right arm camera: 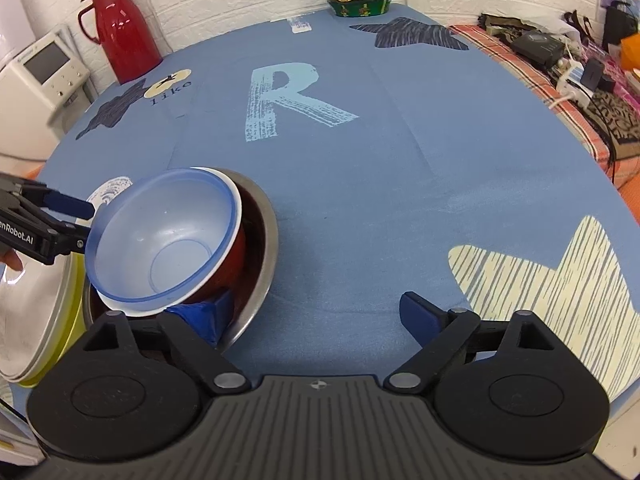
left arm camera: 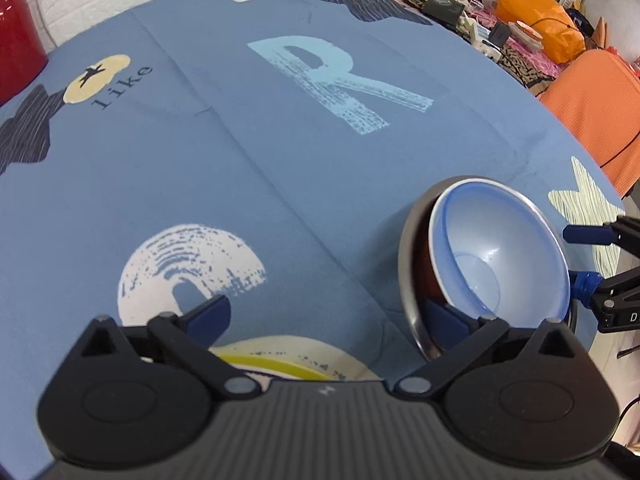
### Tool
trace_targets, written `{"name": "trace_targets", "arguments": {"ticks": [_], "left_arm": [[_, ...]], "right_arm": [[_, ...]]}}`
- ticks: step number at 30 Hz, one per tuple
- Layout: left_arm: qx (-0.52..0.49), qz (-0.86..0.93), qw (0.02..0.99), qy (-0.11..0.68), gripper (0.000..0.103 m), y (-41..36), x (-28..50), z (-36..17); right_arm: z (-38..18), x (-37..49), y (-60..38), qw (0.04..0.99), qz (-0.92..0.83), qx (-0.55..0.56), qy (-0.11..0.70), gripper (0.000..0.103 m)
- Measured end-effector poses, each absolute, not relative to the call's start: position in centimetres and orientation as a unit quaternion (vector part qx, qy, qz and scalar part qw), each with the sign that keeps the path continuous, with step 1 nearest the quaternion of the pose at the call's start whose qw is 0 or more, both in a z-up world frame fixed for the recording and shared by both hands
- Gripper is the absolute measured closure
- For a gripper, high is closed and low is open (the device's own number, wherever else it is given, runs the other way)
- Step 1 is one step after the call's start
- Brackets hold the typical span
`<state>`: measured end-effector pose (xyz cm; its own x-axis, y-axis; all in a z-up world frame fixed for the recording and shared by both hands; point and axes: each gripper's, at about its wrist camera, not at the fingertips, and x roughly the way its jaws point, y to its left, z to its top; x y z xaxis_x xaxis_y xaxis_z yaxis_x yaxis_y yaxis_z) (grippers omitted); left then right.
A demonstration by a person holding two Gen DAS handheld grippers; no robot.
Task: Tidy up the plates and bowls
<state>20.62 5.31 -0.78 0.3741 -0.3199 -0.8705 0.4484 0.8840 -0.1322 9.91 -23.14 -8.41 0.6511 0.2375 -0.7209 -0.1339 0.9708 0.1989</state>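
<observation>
Three nested bowls on tabletop, blue in red in steel, two stacked plates beside, left gripper and right gripper jaws wide, empty

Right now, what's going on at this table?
A person with two handheld grippers is stacking dishes. A blue bowl sits nested in a red bowl inside a steel bowl. The right gripper and left gripper are both open beside the stack. Stacked plates wait alongside.
</observation>
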Motion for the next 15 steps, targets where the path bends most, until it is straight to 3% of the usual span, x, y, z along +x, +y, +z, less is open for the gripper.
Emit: {"name": "trace_targets", "arguments": {"ticks": [8, 15], "left_arm": [[0.033, -0.222, 0.843, 0.49, 0.001, 6.0, 19.6, -1.2], [0.04, -0.21, 0.853, 0.477, 0.001, 5.8, 19.1, -1.1]], "right_arm": [[-8.9, 9.9, -23.6, 0.908, 0.1, 0.083, 0.397, 0.017], [-8.2, 9.9, -22.0, 0.924, 0.076, 0.007, 0.376, 0.016]]}}
